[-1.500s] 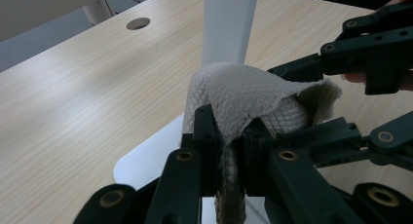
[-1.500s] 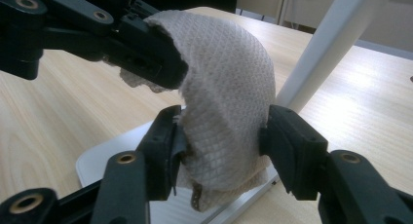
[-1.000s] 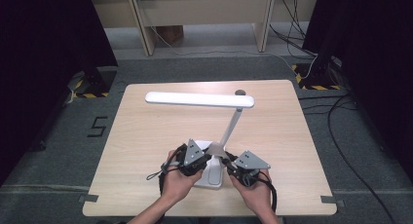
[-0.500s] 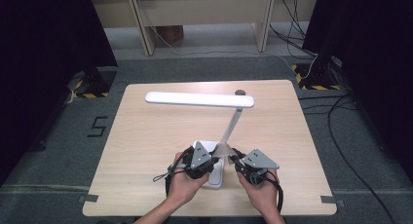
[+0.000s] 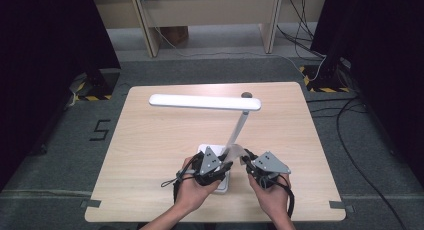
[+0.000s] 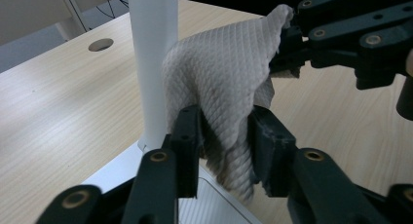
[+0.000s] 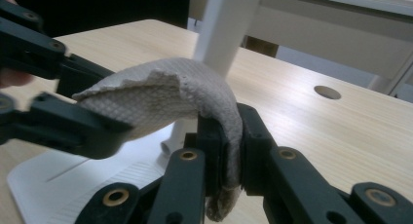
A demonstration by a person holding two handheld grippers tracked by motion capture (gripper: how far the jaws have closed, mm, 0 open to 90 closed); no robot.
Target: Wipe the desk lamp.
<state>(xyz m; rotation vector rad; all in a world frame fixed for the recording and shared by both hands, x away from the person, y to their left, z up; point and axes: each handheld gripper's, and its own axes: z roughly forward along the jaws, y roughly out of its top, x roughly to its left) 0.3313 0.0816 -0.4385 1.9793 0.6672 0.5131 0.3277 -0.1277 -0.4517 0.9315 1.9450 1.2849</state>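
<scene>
A white desk lamp stands on the table, with a long head (image 5: 205, 102), a slanted stem (image 5: 239, 130) and a flat base (image 5: 206, 150). A grey paper towel (image 5: 236, 152) is wrapped around the foot of the stem. My left gripper (image 6: 224, 141) is shut on one end of the towel (image 6: 224, 83), just beside the stem (image 6: 152, 53). My right gripper (image 7: 233, 136) is shut on the other end of the towel (image 7: 165, 97), with the stem (image 7: 226, 24) behind it. In the high view the left gripper (image 5: 220, 167) and the right gripper (image 5: 250, 162) flank the stem over the base.
The wooden table (image 5: 150, 155) has a round cable hole (image 5: 246, 95) at its far edge. Cables (image 5: 350, 155) lie on the floor to the right. Desk legs (image 5: 150, 25) stand beyond the table.
Both hands have shifted a little to the right at the lamp's base. The towel stays gripped at both ends around the stem.
</scene>
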